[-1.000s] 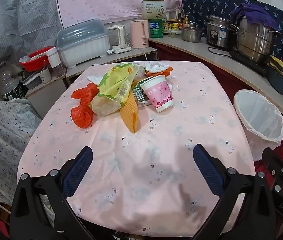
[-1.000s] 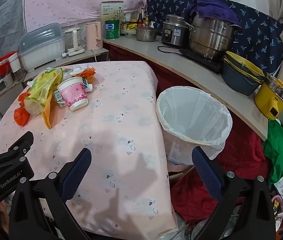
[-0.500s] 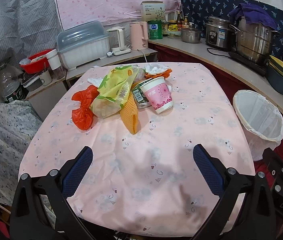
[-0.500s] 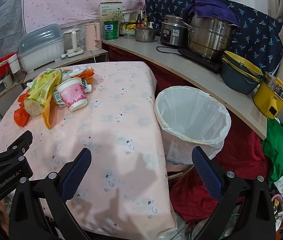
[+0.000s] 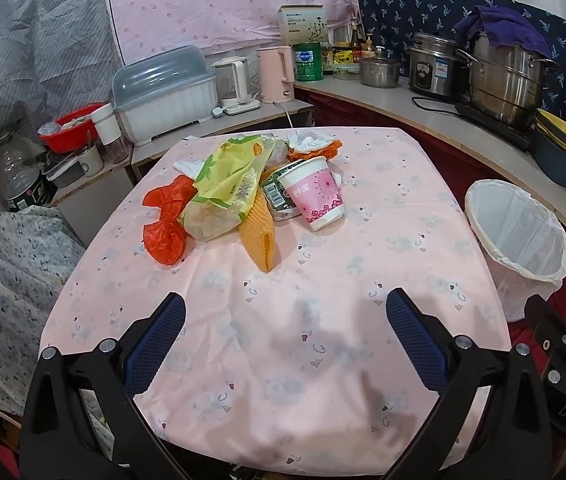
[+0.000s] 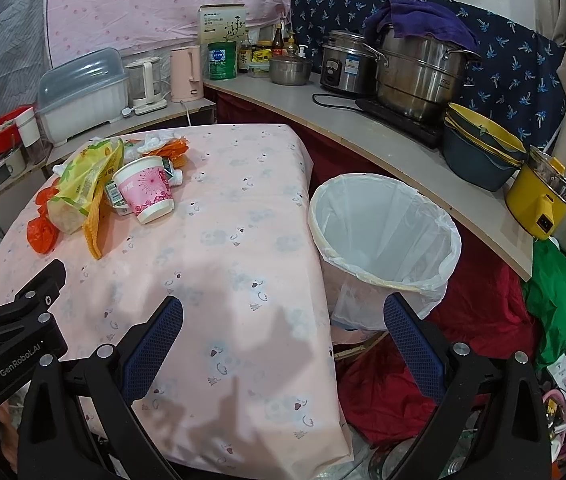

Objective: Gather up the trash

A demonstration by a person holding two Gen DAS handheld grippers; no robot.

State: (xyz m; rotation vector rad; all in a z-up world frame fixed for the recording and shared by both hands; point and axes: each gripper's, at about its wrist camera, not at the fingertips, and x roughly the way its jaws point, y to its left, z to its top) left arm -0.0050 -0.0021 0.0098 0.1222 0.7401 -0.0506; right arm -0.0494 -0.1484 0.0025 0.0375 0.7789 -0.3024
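Trash pile point(image 5: 243, 196) (pink paper cup point(image 5: 315, 194), yellow plastic bag point(image 5: 227, 192), red plastic bag point(image 5: 165, 220)) on pink table point(image 5: 323, 320), left of white-lined bin point(image 6: 383, 236). Left gripper point(image 5: 285, 336) nearer, pile straight ahead, well apart. Right gripper point(image 6: 283, 336) beside bin. Both spread wide, holding nothing.

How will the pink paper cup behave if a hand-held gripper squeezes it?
The pink paper cup looks thin-walled and apparently empty, so probably light and easily crushed. It leans on the green packet, so a push may tip or roll it.

One pink cup point(image 5: 315, 192); two kettles point(image 5: 275, 74); one lined bin point(image 5: 519, 240); two steel pots point(image 5: 503, 76).
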